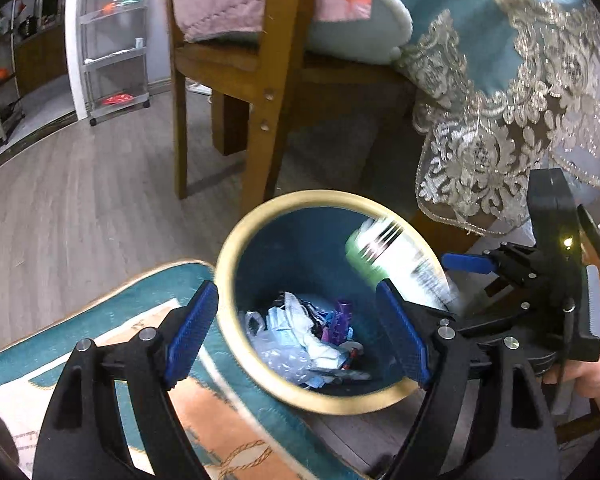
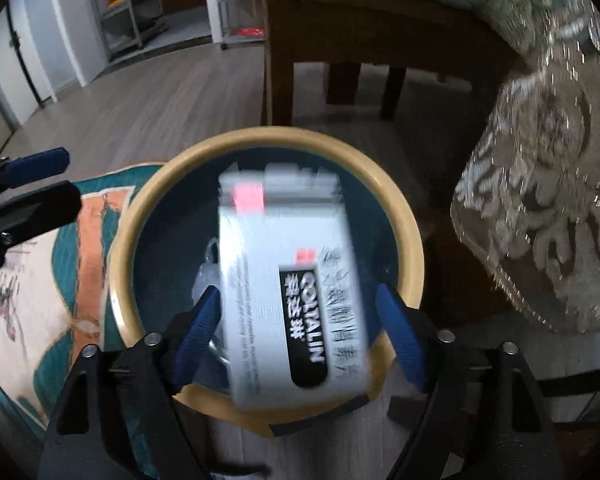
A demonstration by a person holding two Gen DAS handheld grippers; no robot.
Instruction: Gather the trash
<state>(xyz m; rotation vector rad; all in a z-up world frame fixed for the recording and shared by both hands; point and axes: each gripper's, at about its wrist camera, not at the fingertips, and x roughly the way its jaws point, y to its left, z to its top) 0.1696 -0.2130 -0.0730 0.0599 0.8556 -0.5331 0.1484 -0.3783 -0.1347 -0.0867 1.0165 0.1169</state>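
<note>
A round bin with a tan rim [image 1: 236,240] and dark blue inside stands on the floor; it also shows in the right wrist view [image 2: 132,224]. Crumpled wrappers and plastic [image 1: 304,332] lie at its bottom. A white medicine box [image 2: 288,292], blurred, is between the open fingers of my right gripper [image 2: 300,332] over the bin's mouth, with a gap on its right side. The same box [image 1: 396,260] shows blurred at the bin's right rim in the left wrist view. My left gripper [image 1: 296,336] is open and empty above the bin.
A wooden chair [image 1: 260,80] with a pink cushion stands just behind the bin. A lace-edged blue tablecloth [image 1: 500,120] hangs at the right. A teal and orange rug [image 1: 100,320] lies left of the bin. Shelving [image 1: 112,40] stands far left.
</note>
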